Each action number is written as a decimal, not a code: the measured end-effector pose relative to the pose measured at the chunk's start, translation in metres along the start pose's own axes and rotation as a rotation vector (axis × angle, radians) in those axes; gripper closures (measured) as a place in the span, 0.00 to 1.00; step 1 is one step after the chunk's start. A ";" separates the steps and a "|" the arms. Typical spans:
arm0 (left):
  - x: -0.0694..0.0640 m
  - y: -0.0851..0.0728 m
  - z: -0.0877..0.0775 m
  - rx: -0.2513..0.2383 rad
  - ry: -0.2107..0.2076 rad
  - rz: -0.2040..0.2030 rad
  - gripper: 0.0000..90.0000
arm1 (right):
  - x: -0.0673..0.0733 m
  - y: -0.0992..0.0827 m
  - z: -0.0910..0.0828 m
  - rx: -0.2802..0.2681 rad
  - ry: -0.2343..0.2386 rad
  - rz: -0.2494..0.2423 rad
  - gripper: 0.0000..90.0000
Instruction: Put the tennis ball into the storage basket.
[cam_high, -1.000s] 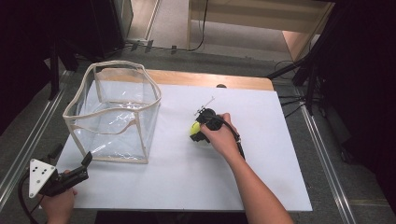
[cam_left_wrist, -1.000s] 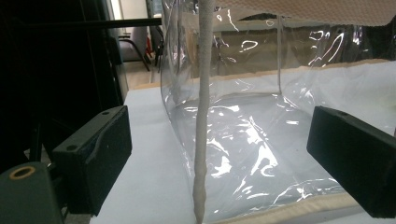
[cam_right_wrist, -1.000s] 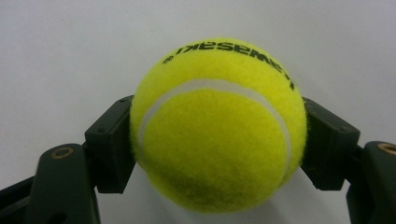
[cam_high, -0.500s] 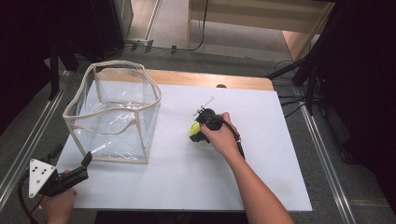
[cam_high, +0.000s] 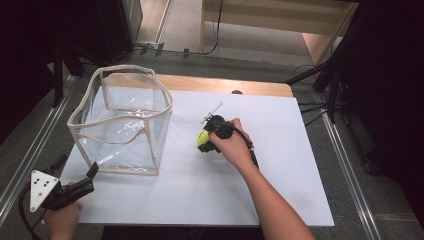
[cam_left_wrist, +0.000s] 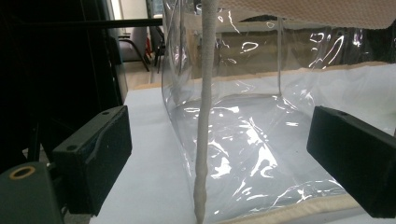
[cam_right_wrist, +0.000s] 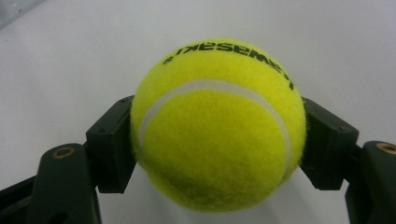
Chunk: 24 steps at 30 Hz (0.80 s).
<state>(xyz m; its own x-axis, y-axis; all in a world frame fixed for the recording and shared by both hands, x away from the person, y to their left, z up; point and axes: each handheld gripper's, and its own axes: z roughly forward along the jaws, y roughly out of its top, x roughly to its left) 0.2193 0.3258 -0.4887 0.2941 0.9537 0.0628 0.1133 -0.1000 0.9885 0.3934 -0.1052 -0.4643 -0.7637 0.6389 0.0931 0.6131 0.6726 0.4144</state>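
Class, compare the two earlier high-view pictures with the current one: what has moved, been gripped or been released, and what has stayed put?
Nothing has visibly changed. The right gripper stays shut on the tennis ball on the white table, right of the clear bag. The left gripper stays open at the bag's near corner, holding nothing.

Both forearms are bare, no sleeves. The left gripper (cam_high: 92, 172) is black, topped by a grey three-cornered plate with dark holes; the right gripper (cam_high: 202, 141) is black, brass-ringed screws behind its blocky jaws.
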 end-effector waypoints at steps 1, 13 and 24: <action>0.000 0.000 0.000 0.000 0.000 0.000 0.08 | 0.000 0.000 0.000 0.000 0.000 0.000 0.26; 0.001 0.000 0.000 -0.007 -0.003 -0.013 0.08 | 0.016 0.020 0.003 -0.007 0.031 -0.037 0.26; 0.001 0.000 0.000 -0.007 -0.004 -0.017 0.08 | 0.029 0.035 0.000 -0.016 0.062 -0.078 0.26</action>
<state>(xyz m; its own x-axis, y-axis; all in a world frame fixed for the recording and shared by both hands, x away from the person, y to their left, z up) 0.2193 0.3273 -0.4885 0.2955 0.9543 0.0453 0.1121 -0.0817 0.9903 0.3929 -0.0625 -0.4472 -0.8200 0.5605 0.1158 0.5489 0.7129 0.4365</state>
